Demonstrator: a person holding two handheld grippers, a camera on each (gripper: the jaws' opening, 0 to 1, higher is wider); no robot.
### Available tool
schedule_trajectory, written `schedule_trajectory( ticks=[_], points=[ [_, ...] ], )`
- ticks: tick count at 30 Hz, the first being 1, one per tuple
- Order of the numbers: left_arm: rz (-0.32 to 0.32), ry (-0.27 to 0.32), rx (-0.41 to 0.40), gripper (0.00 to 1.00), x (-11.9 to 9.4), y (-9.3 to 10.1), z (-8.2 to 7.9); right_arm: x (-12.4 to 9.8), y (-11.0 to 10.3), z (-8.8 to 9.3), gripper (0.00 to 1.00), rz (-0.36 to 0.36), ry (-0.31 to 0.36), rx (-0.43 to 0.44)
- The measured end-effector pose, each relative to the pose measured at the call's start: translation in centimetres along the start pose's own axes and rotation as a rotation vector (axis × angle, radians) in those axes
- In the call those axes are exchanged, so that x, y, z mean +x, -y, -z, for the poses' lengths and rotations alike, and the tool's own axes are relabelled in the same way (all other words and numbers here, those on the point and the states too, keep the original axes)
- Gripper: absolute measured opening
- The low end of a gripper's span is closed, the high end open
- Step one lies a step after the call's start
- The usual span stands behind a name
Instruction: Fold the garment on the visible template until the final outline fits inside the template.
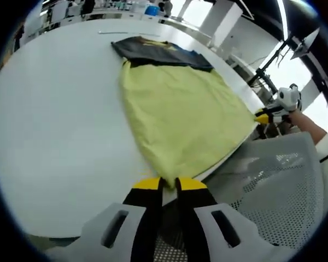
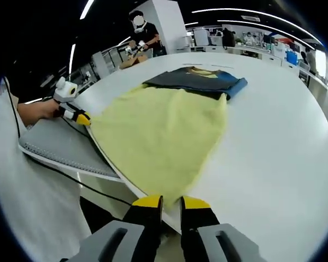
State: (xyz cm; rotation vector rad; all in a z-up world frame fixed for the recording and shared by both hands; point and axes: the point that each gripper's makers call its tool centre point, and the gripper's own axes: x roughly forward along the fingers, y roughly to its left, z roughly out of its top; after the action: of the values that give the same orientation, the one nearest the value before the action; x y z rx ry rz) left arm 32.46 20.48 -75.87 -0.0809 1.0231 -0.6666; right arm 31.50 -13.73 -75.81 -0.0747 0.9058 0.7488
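Observation:
A yellow-green garment (image 1: 180, 109) (image 2: 164, 136) lies spread on the white table (image 1: 60, 120) (image 2: 284, 164), reaching to the table's near edge. My left gripper (image 1: 170, 184) is shut on one near corner of it. The right gripper (image 2: 171, 203) is shut on the other near corner at the table edge. In each view the other gripper shows pinching its own corner: the right one (image 1: 270, 115) and the left one (image 2: 79, 117). A dark folded garment with a yellow print (image 1: 158, 52) (image 2: 199, 79) lies at the yellow garment's far end, touching it.
A grey mesh chair back (image 1: 279, 164) (image 2: 60, 144) stands against the near table edge between the two grippers. A black cable (image 2: 71, 174) runs under it. A person (image 2: 142, 33) stands far beyond the table, near desks and equipment.

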Motion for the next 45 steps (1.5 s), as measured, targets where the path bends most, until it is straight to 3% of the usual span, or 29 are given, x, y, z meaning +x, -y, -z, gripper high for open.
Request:
schedule_trajectory(
  ticks=[6,23,35,45],
  points=[
    [0.013,0.006,-0.005,0.01,0.1,0.2,-0.1,0.0,0.0,0.1,0.00,-0.003,-0.002,0.002],
    [0.029,0.061,0.014,0.00,-0.6,1.3,-1.2,-0.7,0.0,-1.3,0.00,0.019,0.031,0.005],
    [0.035,0.153,0.028,0.00,-1.5,1.9,-3.8,-1.7,0.4,-3.7,0.00,0.043,0.102,0.014],
    [0.021,0.246,0.030,0.00,-2.8,1.5,-7.1,-2.6,1.4,-6.6,0.00,0.082,0.190,0.010]
  ],
)
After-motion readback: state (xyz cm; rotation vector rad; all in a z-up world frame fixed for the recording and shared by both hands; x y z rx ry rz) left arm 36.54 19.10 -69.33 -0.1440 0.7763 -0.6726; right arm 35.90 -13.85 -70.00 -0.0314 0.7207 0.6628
